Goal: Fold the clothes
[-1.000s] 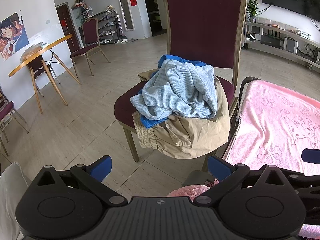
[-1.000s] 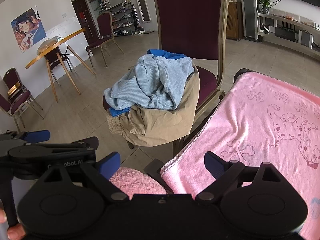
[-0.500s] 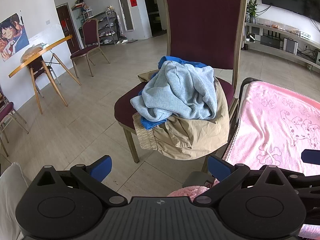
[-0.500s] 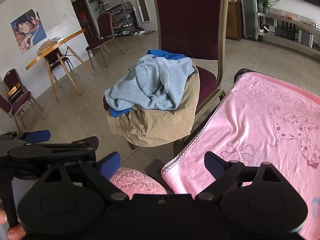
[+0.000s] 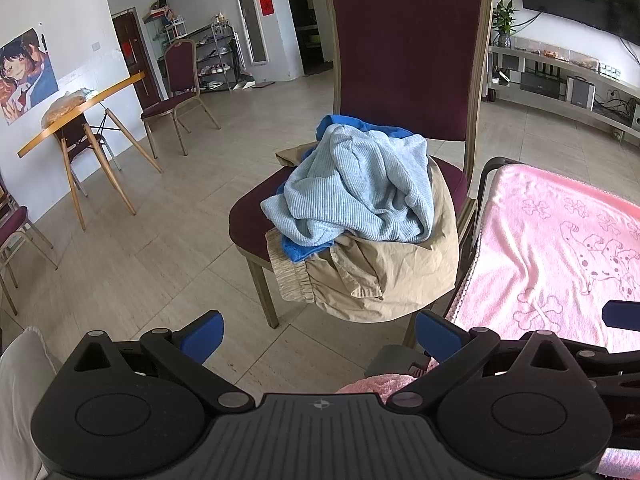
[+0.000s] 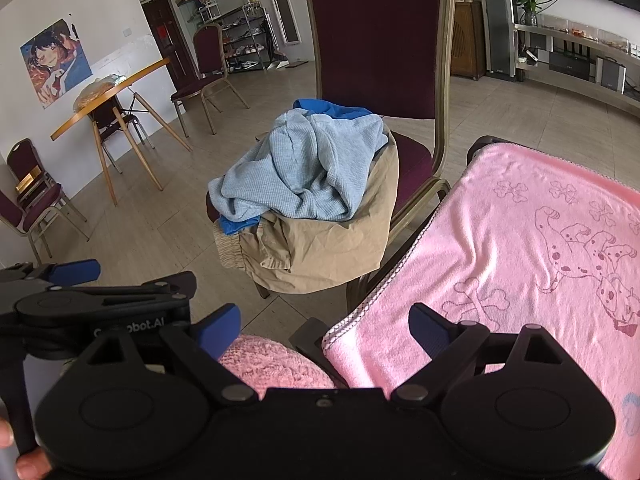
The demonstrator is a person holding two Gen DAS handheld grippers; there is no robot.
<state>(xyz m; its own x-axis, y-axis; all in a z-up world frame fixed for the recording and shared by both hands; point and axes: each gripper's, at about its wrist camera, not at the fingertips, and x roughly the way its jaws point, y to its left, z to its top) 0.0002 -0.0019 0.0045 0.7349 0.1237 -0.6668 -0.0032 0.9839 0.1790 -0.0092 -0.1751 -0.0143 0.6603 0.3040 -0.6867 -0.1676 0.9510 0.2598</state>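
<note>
Right wrist view: both grippers held spread and empty, short of the clothes (image 6: 308, 184) heaped on the chair (image 6: 376, 32) at frame centre.
Left gripper (image 6: 144, 292), at lower left, bears partly hidden lettering ending "obot.AI"; right gripper (image 6: 324, 326) hangs at the pink towel (image 6: 520, 248) edge. Pale blue knit lies atop tan trousers.

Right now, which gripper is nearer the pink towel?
Right. The right gripper hangs over the pink towel's near edge; the left gripper sits beside it, over the floor.
</note>
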